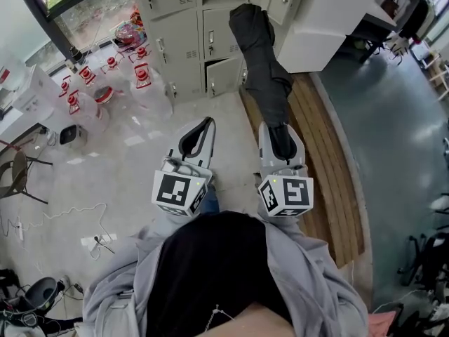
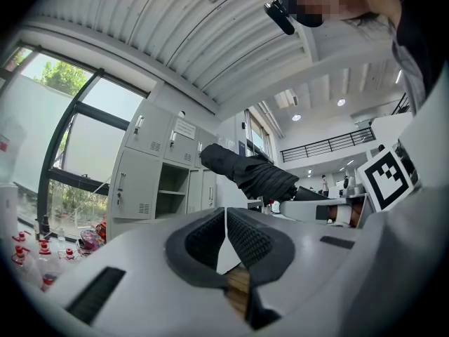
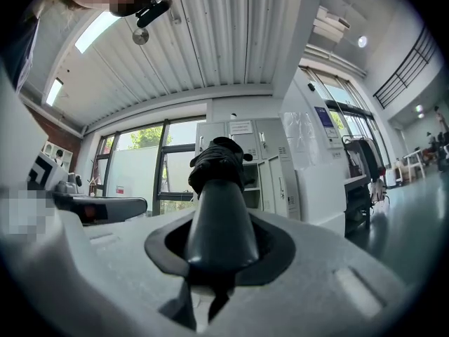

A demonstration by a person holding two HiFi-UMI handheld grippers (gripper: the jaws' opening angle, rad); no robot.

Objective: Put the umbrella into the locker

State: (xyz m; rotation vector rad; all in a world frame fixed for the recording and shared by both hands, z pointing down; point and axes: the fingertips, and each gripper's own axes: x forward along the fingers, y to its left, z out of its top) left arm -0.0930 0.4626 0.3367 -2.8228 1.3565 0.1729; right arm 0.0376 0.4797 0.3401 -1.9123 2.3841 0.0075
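Observation:
A black folded umbrella (image 1: pixel 261 55) sticks out forward from my right gripper (image 1: pixel 281 137), which is shut on its handle. In the right gripper view the handle (image 3: pixel 219 220) fills the jaws and the bundled canopy (image 3: pixel 217 161) points at the grey lockers (image 3: pixel 270 167). My left gripper (image 1: pixel 198 135) is beside it on the left, shut with nothing between its pads (image 2: pixel 242 239). The lockers (image 1: pixel 184 41) stand ahead, beyond the umbrella's tip. One compartment (image 2: pixel 172 190) stands open with a shelf inside.
Several water jugs with red caps (image 1: pixel 105 83) stand on the floor at the left of the lockers. A white cabinet (image 1: pixel 330 20) is on the right, with a wooden strip (image 1: pixel 330 167) along the floor. Cables (image 1: pixel 63 216) and a chair (image 1: pixel 17 174) lie at the left.

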